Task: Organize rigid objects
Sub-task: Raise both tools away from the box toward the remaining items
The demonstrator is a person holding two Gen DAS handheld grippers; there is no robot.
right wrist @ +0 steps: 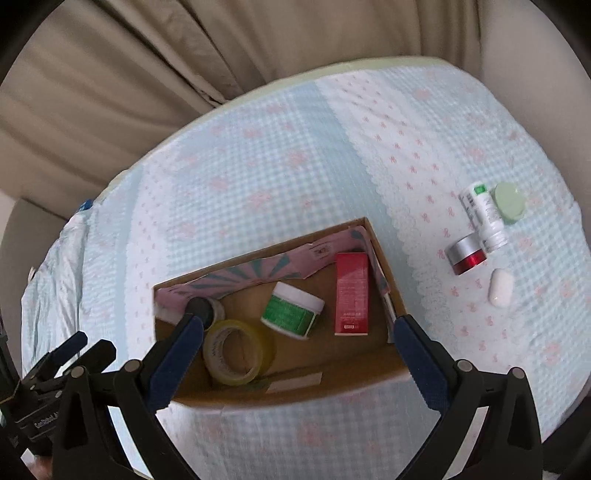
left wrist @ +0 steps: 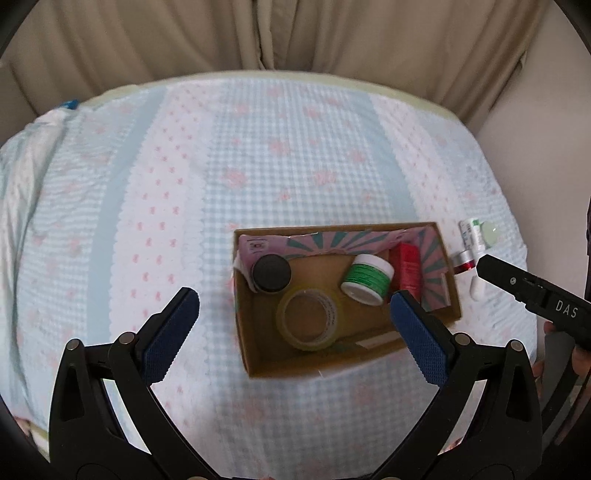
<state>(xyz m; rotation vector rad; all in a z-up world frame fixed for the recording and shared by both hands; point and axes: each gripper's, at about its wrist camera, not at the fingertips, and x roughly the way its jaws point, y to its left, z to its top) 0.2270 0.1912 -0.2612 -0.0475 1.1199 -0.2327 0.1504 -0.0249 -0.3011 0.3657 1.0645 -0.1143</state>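
Note:
An open cardboard box (left wrist: 255,354) (right wrist: 369,373) sits on the bed and holds a roll of clear tape (left wrist: 309,319) (right wrist: 238,352), a green-labelled white jar (left wrist: 366,278) (right wrist: 291,310), a red carton (left wrist: 406,271) (right wrist: 351,293) and a black-lidded jar (left wrist: 271,273) (right wrist: 201,308). To its right on the sheet lie a white tube (right wrist: 484,218), a pale green jar (right wrist: 510,203), a silver and red jar (right wrist: 466,254) and a small white capsule-shaped thing (right wrist: 500,288). My left gripper (left wrist: 295,301) hangs open above the box. My right gripper (right wrist: 297,328) also stands open and empty over it.
The bed has a light blue checked sheet (left wrist: 295,155) with pink bows. Beige curtains (left wrist: 295,33) hang behind it and a wall stands at the right. A rumpled white quilt (left wrist: 26,177) lies at the left edge of the bed.

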